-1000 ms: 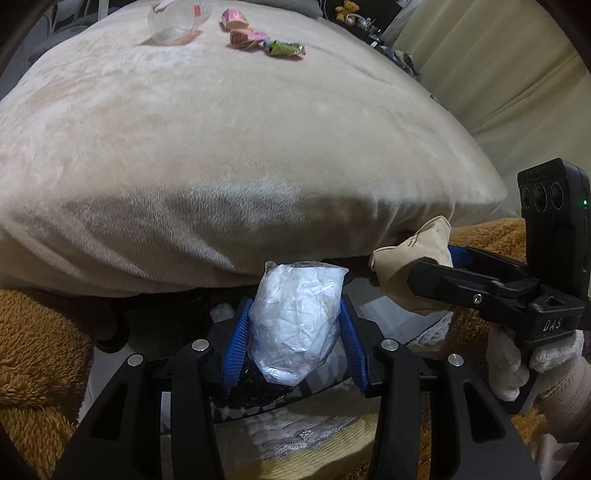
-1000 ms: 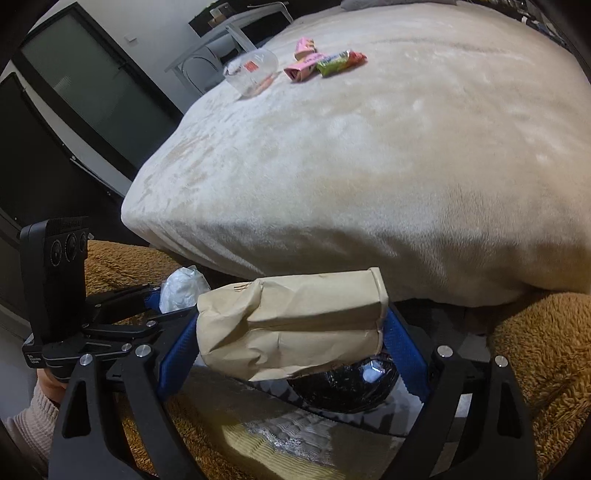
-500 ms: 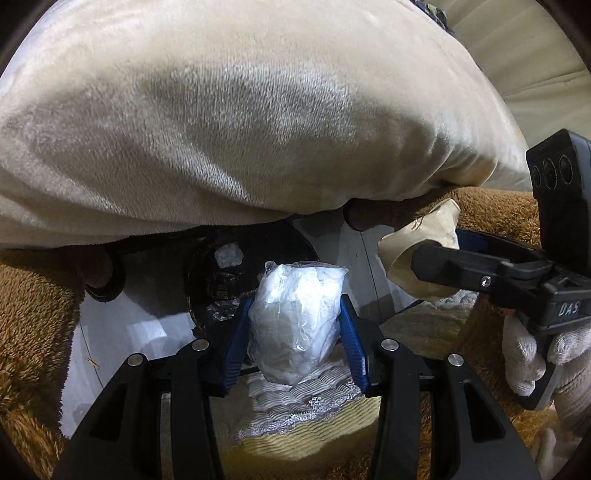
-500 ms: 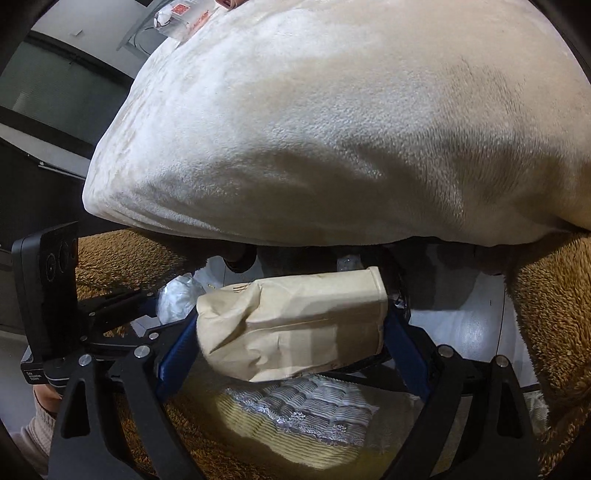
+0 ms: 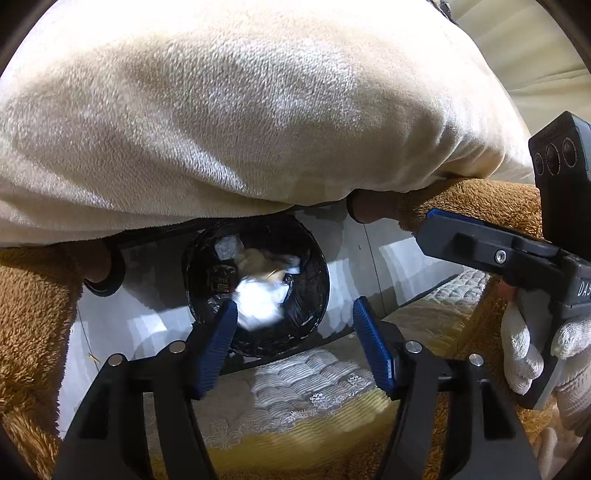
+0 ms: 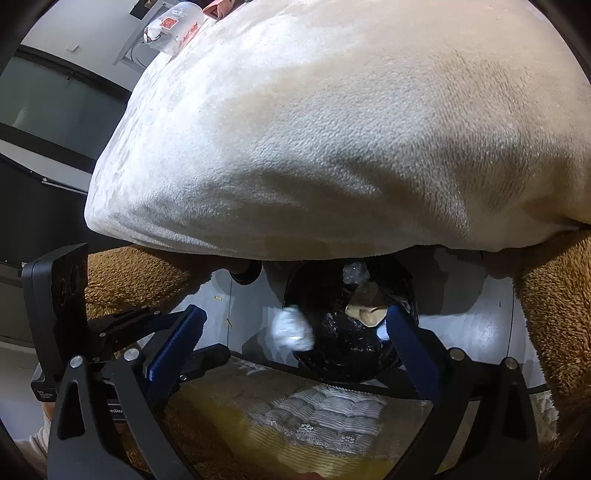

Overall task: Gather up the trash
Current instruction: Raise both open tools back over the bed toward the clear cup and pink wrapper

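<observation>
A round bin with a black liner (image 5: 314, 291) (image 6: 351, 350) stands on the floor below the bed's edge. My left gripper (image 5: 295, 306) hangs over it with its jaws opening and nothing between the pads. A white crumpled plastic bag (image 5: 260, 304) (image 6: 291, 328), blurred, is free below them at the bin's mouth. My right gripper (image 6: 295, 314) is also opening, with nothing between its pads. The brown paper bag (image 6: 365, 306) (image 5: 258, 262) lies inside the bin beside a clear wrapper (image 5: 229, 247).
A cream plush blanket (image 5: 240, 110) bulges over the bin from above. Brown fleece (image 5: 33, 306) hangs on both sides, and a lace-edged mattress (image 5: 303, 387) is below. A clear plastic cup (image 6: 173, 26) lies far up on the blanket. A gloved hand (image 5: 524, 354) holds the right gripper.
Both grippers tipped down over the bin and opened. The white bag left the left jaws and the paper bag left the right jaws; both dropped toward the bin.
</observation>
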{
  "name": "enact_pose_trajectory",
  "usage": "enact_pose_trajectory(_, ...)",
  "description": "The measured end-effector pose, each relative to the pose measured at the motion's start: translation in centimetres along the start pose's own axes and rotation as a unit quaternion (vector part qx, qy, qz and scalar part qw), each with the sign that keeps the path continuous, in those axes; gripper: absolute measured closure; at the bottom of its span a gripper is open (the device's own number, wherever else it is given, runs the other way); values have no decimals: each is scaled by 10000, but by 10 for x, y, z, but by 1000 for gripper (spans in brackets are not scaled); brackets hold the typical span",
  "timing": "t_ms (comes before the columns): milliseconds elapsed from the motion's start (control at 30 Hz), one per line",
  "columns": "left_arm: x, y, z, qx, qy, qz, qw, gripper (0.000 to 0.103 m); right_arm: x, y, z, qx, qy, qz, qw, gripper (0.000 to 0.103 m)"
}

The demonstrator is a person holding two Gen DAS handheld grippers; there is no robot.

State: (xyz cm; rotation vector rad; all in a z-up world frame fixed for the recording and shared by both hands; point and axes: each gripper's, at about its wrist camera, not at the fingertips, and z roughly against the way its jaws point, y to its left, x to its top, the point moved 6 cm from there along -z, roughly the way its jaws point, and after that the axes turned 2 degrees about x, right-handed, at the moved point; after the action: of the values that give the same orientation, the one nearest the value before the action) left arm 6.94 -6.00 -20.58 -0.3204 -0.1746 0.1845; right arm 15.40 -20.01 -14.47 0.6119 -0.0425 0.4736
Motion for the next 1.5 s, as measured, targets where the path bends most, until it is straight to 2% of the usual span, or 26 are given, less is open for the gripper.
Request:
enact_pose_trajectory(267, 3, -1, 10, 5, -300, -89, 9995, 39, 6, 9, 18, 64, -399, 201, 9990, 5)
enact_pose_trajectory(433, 5, -3, 36, -195, -785, -152, 9966, 39, 6, 25, 54, 251, -1025, 726, 9918, 5)
enact_pose_trajectory(500, 7, 0, 50, -271, -991, -50, 9947, 39, 3, 34, 78, 318, -1332, 1079, 9847, 5)
enact_pose_trajectory(600, 9, 3, 75, -567, -1520, 54, 9867, 39, 6, 41, 103, 376, -1770, 1266, 9753, 5)
enact_pose_trajectory(667, 13, 1, 91, -480, -1825, -10, 9820, 39, 9, 48, 114, 222, -1935, 1480, 9696, 5)
enact_pose_trajectory(833, 26, 0, 137, -378, -2636, -202, 9637, 39, 18, 77, 163, 79, -2677, 2450, 9318, 5)
enact_pose_trajectory(900, 38, 2, 148, -294, -2786, -165, 9598, 39, 30, 82, 175, -55, -2758, 2634, 9244, 5)
enact_pose_trajectory(1000, 59, 7, 168, -48, -3071, -244, 9514, 27, 50, 85, 184, -195, -2853, 2795, 9166, 5)
enact_pose_trajectory(1067, 75, 14, 180, 43, -3195, -247, 9472, 18, 65, 84, 182, -216, -2866, 2769, 9169, 5)
enact_pose_trajectory(1133, 91, 22, 185, 145, -3232, -222, 9459, 15, 79, 82, 179, -156, -2871, 2662, 9200, 5)
enact_pose_trajectory(1200, 107, 28, 191, 231, -3285, -247, 9439, 6, 92, 83, 173, -121, -2818, 2601, 9235, 5)
enact_pose_trajectory(1300, 129, 36, 192, 288, -3214, -293, 9460, 6, 106, 88, 160, -171, -2690, 2780, 9220, 5)
enact_pose_trajectory(1500, 171, 59, 204, 294, -3289, -152, 9438, 6, 144, 97, 136, -326, -2534, 3045, 9176, 5)
